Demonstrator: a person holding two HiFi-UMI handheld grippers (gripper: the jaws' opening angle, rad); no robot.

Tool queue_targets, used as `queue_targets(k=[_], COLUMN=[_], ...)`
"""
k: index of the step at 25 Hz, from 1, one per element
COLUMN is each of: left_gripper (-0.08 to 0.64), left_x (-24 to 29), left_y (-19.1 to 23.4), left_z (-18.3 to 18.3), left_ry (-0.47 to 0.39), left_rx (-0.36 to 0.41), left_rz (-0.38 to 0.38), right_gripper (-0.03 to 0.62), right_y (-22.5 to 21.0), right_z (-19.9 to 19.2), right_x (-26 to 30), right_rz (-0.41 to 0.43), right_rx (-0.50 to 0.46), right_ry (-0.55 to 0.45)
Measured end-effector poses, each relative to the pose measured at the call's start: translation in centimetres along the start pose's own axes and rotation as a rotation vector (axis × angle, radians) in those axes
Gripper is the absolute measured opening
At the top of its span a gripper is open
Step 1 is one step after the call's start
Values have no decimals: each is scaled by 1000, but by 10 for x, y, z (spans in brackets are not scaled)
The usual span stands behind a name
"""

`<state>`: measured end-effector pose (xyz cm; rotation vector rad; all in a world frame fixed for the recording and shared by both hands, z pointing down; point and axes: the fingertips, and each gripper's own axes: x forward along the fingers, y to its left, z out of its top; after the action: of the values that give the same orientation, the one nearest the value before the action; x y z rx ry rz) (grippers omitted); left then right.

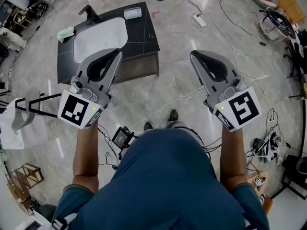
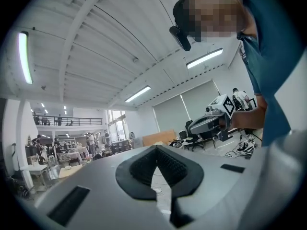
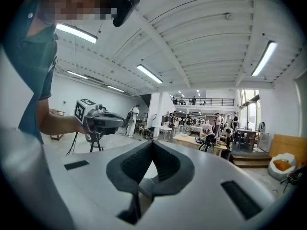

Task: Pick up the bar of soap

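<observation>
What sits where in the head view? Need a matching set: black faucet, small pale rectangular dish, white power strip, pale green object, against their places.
1. black faucet
2. small pale rectangular dish
3. white power strip
4. pale green object

A. on the grey marbled floor, right of the dark stone countertop
B. countertop's far right corner
C. countertop's far left corner
D. countertop's far edge, behind the white basin

Pairs: 1-D, 2-B, 3-A, 4-C

Nothing readable is showing anywhere. The cube (image 1: 76, 110) on the left gripper (image 1: 117, 54) and the cube (image 1: 241, 108) on the right gripper (image 1: 194, 55) are carrying only square patterns.
</observation>
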<state>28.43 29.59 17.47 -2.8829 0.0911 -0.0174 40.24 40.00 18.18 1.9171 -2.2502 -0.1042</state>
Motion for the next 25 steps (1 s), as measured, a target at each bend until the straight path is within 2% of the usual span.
queue_targets(k=[6, 12, 18, 25], left_gripper=[2, 2, 2, 2], left_x=[38, 52, 36, -9], left_y=[11, 16, 31, 72], left_z=[1, 2, -1, -10], left_ry=[30, 52, 75, 81], left_rx=[21, 26, 26, 25], left_rz=[92, 161, 219, 290], right_gripper=[15, 15, 15, 15], right_y=[-51, -76, -73, -46], right_z=[-5, -6, -6, 6], right_x=[13, 25, 52, 100], right_rz=[82, 148, 205, 253], right_rx=[-8, -21, -19, -33], right_ry=[-26, -45, -53, -50])
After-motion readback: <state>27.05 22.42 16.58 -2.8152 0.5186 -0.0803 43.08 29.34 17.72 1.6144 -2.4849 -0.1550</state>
